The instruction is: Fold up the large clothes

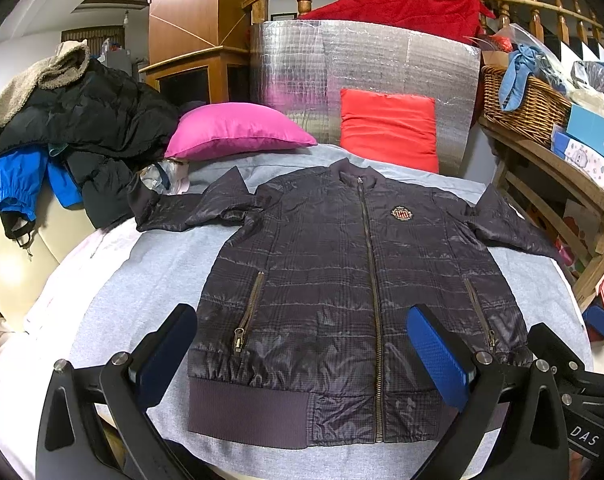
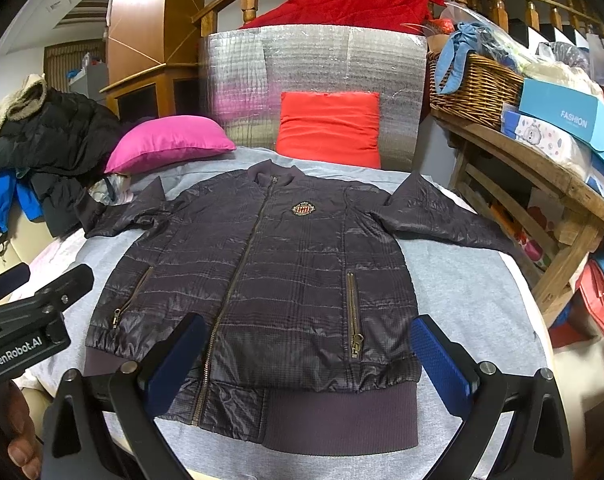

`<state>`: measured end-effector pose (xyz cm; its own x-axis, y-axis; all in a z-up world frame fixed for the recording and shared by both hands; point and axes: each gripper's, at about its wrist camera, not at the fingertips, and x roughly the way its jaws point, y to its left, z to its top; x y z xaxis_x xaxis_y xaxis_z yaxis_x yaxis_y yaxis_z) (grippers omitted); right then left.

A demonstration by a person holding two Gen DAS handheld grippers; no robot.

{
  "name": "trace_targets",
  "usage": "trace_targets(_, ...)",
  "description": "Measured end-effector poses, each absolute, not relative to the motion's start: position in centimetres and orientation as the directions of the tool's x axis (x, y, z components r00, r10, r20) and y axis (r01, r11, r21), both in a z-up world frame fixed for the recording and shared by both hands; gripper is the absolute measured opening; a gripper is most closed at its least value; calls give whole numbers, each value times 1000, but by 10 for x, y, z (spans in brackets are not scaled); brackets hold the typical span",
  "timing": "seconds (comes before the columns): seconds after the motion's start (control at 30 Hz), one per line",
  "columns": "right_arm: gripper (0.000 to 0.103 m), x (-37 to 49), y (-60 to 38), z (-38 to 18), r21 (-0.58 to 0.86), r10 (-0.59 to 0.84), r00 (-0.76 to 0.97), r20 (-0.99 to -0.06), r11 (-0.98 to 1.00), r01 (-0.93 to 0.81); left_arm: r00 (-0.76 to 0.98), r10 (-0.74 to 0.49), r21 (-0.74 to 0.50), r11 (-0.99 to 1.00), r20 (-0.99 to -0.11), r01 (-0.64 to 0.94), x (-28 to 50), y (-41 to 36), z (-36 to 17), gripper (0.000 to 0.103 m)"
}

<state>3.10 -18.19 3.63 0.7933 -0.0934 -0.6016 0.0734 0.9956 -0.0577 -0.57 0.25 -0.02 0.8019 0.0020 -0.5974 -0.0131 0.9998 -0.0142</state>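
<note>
Dark and shiny, the quilted jacket (image 1: 342, 280) lies flat, front side up, on a grey sheet (image 1: 141, 280). It is zipped all the way up. Its collar points to 12 o'clock and its ribbed hem (image 2: 342, 416) points to 6 o'clock. One sleeve goes out toward 9 o'clock and the other toward 3 o'clock. A small round badge (image 1: 402, 214) sits on the chest.

The left gripper (image 1: 302, 354) hangs over the hem with its blue pads (image 1: 438, 356) spread wide. It holds nothing. The right gripper (image 2: 308, 360) hangs over the hem too, spread just as wide, and it holds nothing as well. In the right wrist view, the left gripper shows at 9 o'clock, with a hand (image 2: 19, 440) below it.

Past the collar, at 12 o'clock, a red cushion (image 1: 390, 128) leans on a silver foil mat (image 1: 302, 72). A pink pillow (image 1: 237, 130) lies at 11 o'clock. A heap of black and blue coats (image 1: 69, 136) is piled at 10 o'clock. A wicker basket (image 1: 522, 108) stands on a wooden shelf (image 1: 562, 172) at 2 o'clock.
</note>
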Motion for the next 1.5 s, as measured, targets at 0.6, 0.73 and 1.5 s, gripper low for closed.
trace_targets(0.6,103,31,-179,38,-60,-94,794,-601,996,72,804,5,-13,1000,-595,-16,-5,5,1,103)
trace_targets(0.73,103,32,-179,37,-60,-92,793,-602,996,71,804,5,-13,1000,-594,-16,-5,5,1,103)
trace_targets(1.5,103,123,-514,-63,747,186,818,-544,552,372,642,107,62,994,-759,-93,105,5,-104,103)
